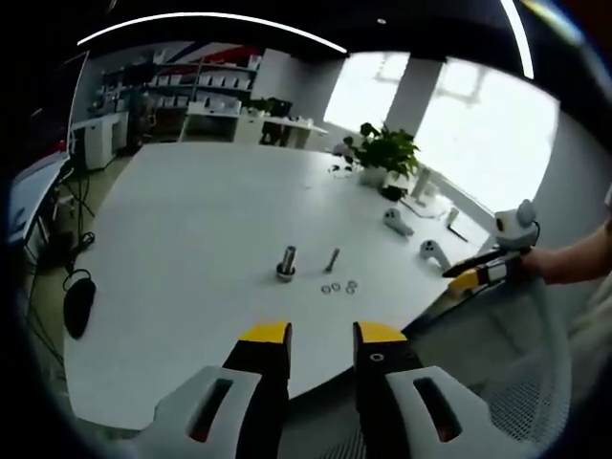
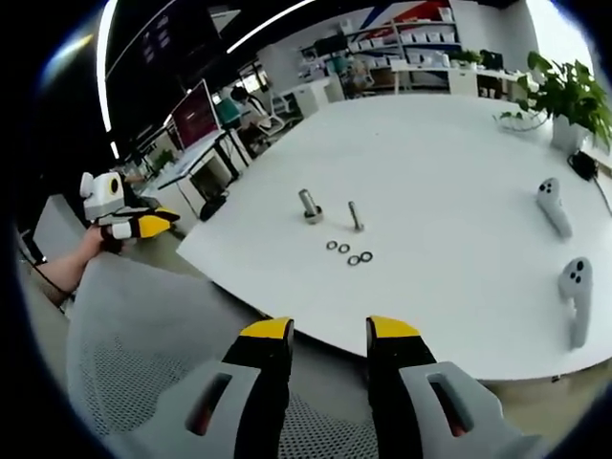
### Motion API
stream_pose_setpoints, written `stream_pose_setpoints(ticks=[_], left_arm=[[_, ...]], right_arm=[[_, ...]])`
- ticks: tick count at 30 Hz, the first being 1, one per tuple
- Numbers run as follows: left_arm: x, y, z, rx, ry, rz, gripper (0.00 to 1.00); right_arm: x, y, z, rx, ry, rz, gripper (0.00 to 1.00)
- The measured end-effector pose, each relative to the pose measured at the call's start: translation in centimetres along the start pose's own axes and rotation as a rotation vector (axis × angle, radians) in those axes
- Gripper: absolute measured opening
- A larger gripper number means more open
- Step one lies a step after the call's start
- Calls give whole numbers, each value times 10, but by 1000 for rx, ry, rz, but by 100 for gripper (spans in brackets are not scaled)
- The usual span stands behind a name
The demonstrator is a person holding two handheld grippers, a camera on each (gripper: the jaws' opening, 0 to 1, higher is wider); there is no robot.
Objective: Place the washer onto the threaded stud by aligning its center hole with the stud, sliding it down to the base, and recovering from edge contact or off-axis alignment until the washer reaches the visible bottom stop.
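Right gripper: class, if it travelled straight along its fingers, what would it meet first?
Probably the near edge of the white table, then the loose washers; right gripper is open, depth uncertain.

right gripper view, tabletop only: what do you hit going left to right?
Thick stud on its base → thin threaded stud → potted plant at the far edge. The washers lie below the two studs, so they are left out of the order, as are the two white controllers, which overlap the plant.

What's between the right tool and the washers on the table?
In the right gripper view, between the right tool and the washers: mesh chair back, then bare white table.
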State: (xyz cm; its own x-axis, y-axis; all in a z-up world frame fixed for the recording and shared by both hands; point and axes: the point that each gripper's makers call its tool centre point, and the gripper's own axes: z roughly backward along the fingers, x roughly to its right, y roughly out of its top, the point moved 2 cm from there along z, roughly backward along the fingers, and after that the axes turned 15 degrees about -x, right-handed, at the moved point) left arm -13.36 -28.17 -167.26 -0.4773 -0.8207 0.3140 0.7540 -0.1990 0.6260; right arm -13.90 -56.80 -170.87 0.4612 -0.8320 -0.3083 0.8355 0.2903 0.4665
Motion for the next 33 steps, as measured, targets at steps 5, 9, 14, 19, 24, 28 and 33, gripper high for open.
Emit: stream_pose_setpoints(ticks=[5, 9, 14, 19, 24, 28, 33], left_arm=[[-4, -2, -1, -14, 15, 19, 23], [0, -4, -3, -31, 10, -5, 22], [1, -7, -6, -65, 11, -21, 22], [-4, -5, -2, -40, 23, 12, 22], [-4, -8, -4, -58, 25, 12, 21], [-3, -10, -6, -79, 22, -5, 20], [-8, -6, -2, -45, 40, 16, 21]], right_arm=[[1, 1, 1, 14, 1, -11, 33], [4, 4, 5, 53, 1, -37, 33], [0, 5, 3, 39, 9, -23, 33], [-5, 0, -1, 2, 24, 21, 33], [2, 5, 5, 60, 16, -43, 34], [-3, 3, 2, 31, 22, -8, 34], [-4, 4, 2, 31, 27, -8, 36]])
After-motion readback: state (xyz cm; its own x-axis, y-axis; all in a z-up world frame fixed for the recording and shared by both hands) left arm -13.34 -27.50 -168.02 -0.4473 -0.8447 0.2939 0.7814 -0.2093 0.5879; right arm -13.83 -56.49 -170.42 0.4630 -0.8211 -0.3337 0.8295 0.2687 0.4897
